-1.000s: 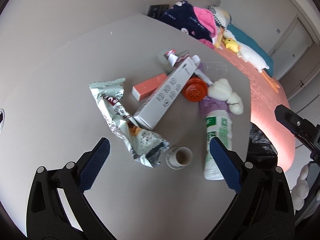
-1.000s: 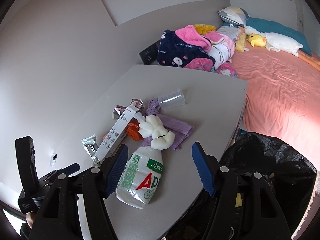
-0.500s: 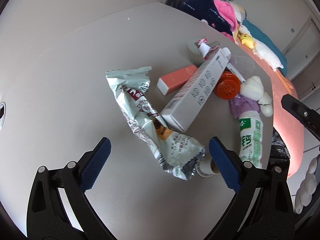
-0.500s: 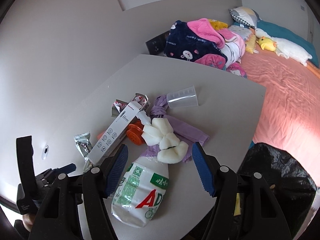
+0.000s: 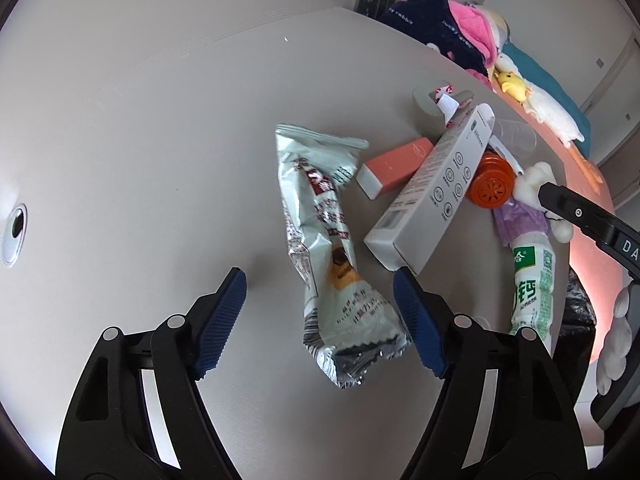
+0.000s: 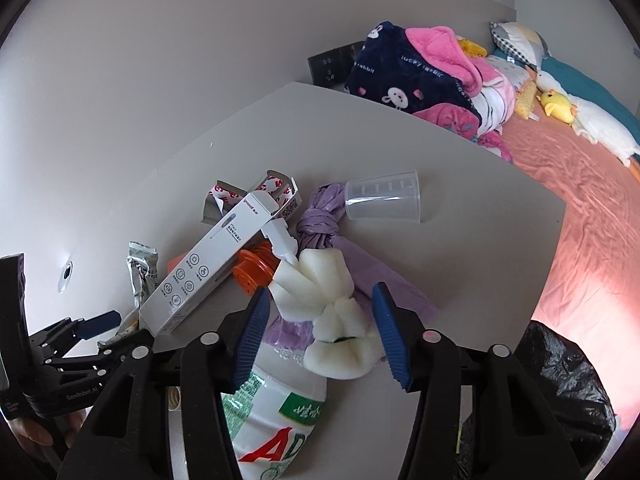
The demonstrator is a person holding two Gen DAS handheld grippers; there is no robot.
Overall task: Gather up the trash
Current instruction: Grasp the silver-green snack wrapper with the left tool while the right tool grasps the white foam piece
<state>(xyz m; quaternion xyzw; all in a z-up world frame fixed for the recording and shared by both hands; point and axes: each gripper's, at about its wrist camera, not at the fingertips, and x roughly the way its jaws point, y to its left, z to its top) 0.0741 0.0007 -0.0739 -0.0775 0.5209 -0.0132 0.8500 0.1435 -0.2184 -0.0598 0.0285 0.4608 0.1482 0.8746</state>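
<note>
trash: a crumpled foil snack wrapper [image 5: 332,264] lay flat on the grey bench [image 5: 160,140], with a long white carton [image 5: 436,196], an orange box [image 5: 394,168], an orange cap [image 5: 490,186], a white sponge brush [image 6: 332,320], a purple bag [image 6: 384,276], a clear measuring cup [image 6: 382,202] and a white drink bottle [image 6: 276,424] piled beside it
left hand-held gripper [image 5: 320,320]: jaws were wide apart and empty, low over the near end of the wrapper, one pad on each side of it
right hand-held gripper [image 6: 320,336]: jaws were spread and empty, straddling the sponge brush where it rested on the bottle
bin: a black trash bag [image 6: 560,392] hung open just off the bench edge beside the bed [image 6: 592,208]
step, as judged: both appeared lined up for a first pick, nothing collected yet
risk, left: the right pad sat just beside the carton's corner, so closing could catch the carton and drag the pile; thin foil could also slip out
risk, right: the soft sponge could squash and pull free, or the bottle under it could roll toward the edge
</note>
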